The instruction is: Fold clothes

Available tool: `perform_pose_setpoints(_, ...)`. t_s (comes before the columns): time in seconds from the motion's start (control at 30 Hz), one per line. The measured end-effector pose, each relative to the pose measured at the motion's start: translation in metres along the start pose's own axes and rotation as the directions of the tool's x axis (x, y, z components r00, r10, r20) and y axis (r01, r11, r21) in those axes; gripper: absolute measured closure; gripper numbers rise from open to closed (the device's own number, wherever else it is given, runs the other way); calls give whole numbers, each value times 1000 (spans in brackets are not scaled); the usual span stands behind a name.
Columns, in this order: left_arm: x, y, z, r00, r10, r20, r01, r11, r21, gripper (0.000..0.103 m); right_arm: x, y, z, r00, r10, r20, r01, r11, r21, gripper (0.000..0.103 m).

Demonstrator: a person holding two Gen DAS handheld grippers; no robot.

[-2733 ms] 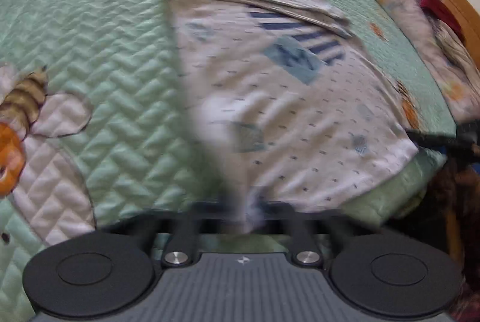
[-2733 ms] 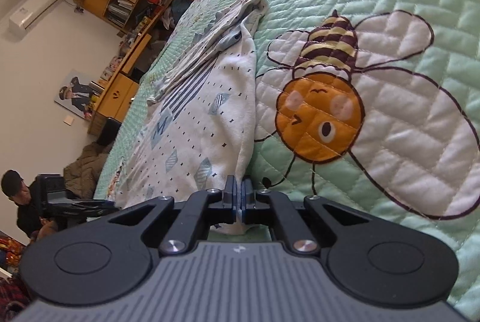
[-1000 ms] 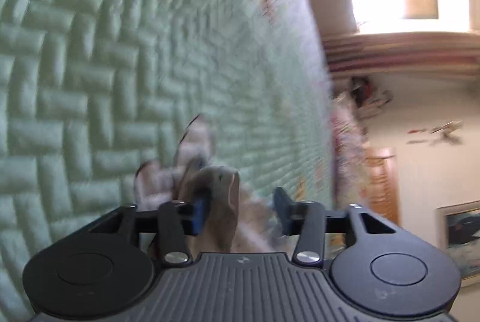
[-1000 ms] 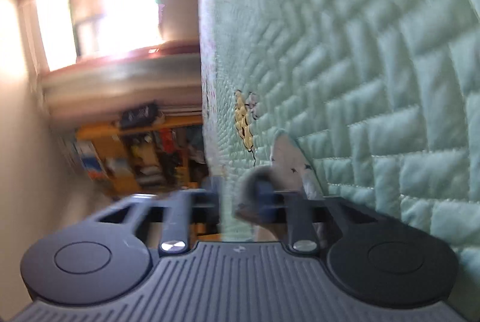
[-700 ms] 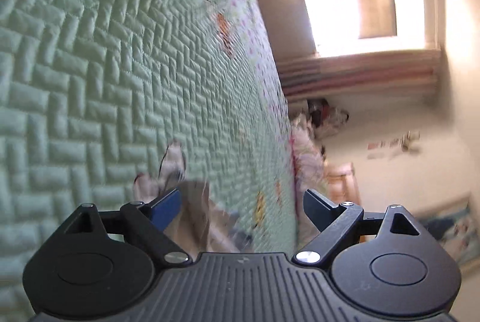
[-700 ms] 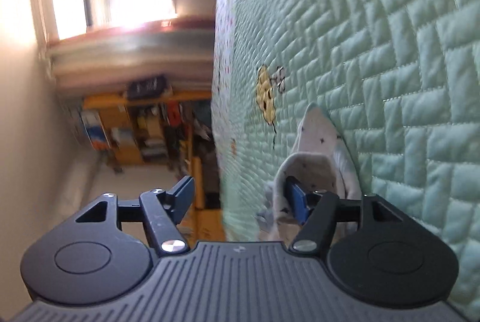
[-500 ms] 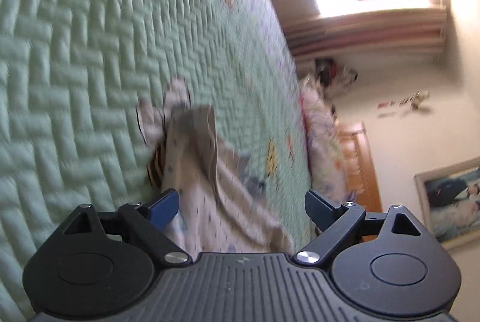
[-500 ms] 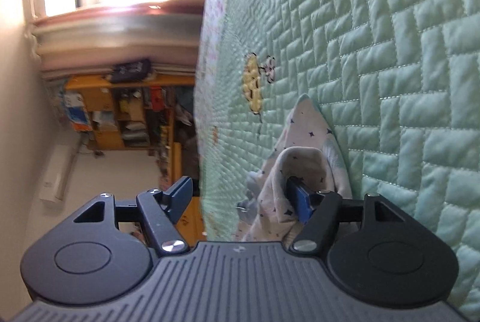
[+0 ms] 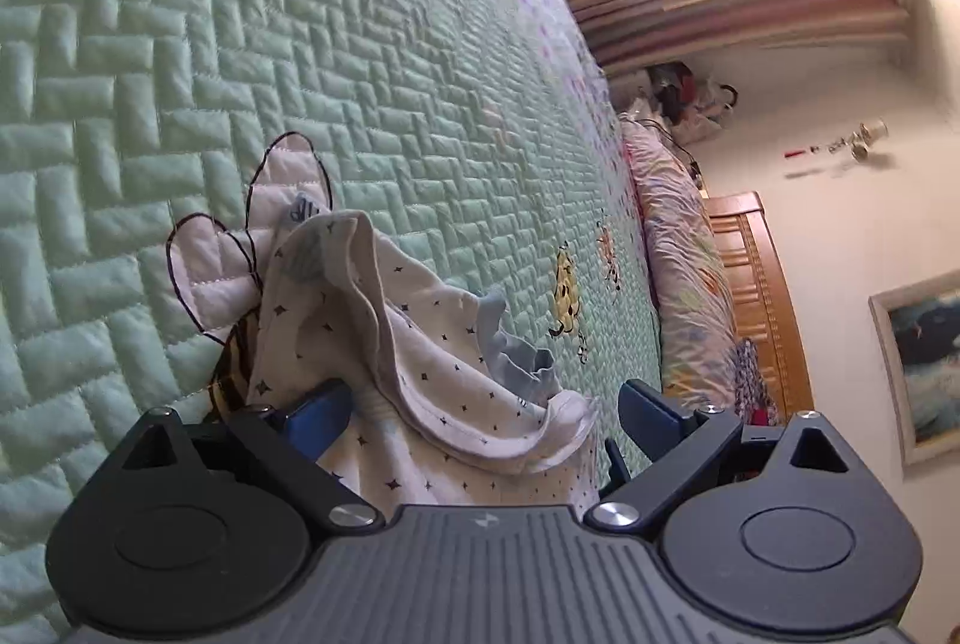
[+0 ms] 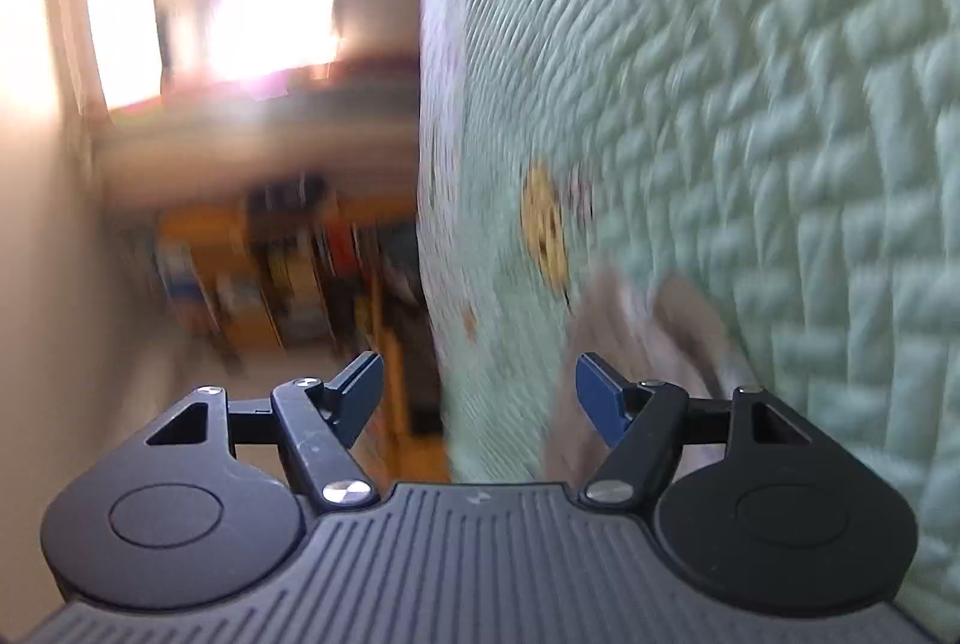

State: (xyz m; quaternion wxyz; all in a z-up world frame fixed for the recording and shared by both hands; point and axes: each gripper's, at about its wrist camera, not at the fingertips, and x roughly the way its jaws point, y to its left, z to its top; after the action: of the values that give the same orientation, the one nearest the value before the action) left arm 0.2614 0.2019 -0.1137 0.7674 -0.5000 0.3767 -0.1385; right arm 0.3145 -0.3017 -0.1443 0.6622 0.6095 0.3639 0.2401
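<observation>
Green quilt [image 9: 420, 74]; garment [image 9: 420, 344] bunched between spread left claw [image 9: 480, 407] fingers.

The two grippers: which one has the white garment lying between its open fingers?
The left gripper: the white garment bunches between its spread fingers. In the right gripper, the gap shows only blurred room and quilt.
</observation>
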Motion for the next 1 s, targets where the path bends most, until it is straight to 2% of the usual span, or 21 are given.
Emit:
perform_pose_setpoints(0.13,-4,-3,-4,1000,-19,-9,19,1000,-13,6,-1,21,-24,999,10,-31,-15,988,-152,29)
perform_pose_setpoints(0.2,-1,-13,-9,998,-48,-39,48,999,7,6,7,37,-33,991,-66,-114,35,966,-257,24)
perform_pose_setpoints(0.3,6,-23,-17,996,-52,-66,54,998,21,5,45,56,-53,936,-244,-253,121,900,-419,22)
perform_pose_setpoints(0.37,12,-23,-21,995,-66,-77,66,998,-2,5,77,67,-67,880,-333,-338,129,854,-505,22)
perform_pose_setpoints(0.43,14,-20,-24,996,-68,-64,68,998,-10,5,115,79,-76,834,-406,-373,140,810,-569,23)
perform_pose_setpoints(0.47,15,-19,-25,996,-66,-53,66,998,-13,5,126,80,-76,843,-411,-348,142,792,-593,23)
perform_pose_setpoints(0.5,16,-17,-26,997,-67,-47,66,998,-23,5,133,81,-68,887,-346,-305,124,815,-566,23)
perform_pose_setpoints(0.53,17,-15,-27,997,-70,-44,69,997,-35,5,139,81,-57,932,-257,-254,92,849,-520,23)
perform_pose_setpoints(0.57,16,-14,-27,996,-73,-43,71,997,-36,5,136,75,-49,961,-175,-213,63,892,-447,23)
perform_pose_setpoints(0.63,9,-14,-27,996,-73,-42,72,997,-11,5,123,58,-35,993,-24,-119,-10,961,-276,23)
perform_pose_setpoints(0.67,6,-15,-27,997,-69,-41,70,998,9,4,112,51,-32,996,15,-87,-36,970,-241,23)
perform_pose_setpoints(0.77,-5,-11,-23,999,-38,-13,38,999,14,4,92,48,-36,994,-1,-111,-24,974,-227,22)
perform_pose_setpoints(0.83,-17,-6,-24,999,-42,16,42,999,-3,4,64,50,-41,997,-12,-82,-9,968,-251,22)
perform_pose_setpoints(0.93,-44,-5,-37,996,-44,74,43,999,18,4,12,58,-49,999,-33,-1,30,949,-315,22)
perform_pose_setpoints(1.0,-63,-3,-51,992,-27,122,22,999,45,1,-16,64,-57,995,-97,35,103,907,-408,21)
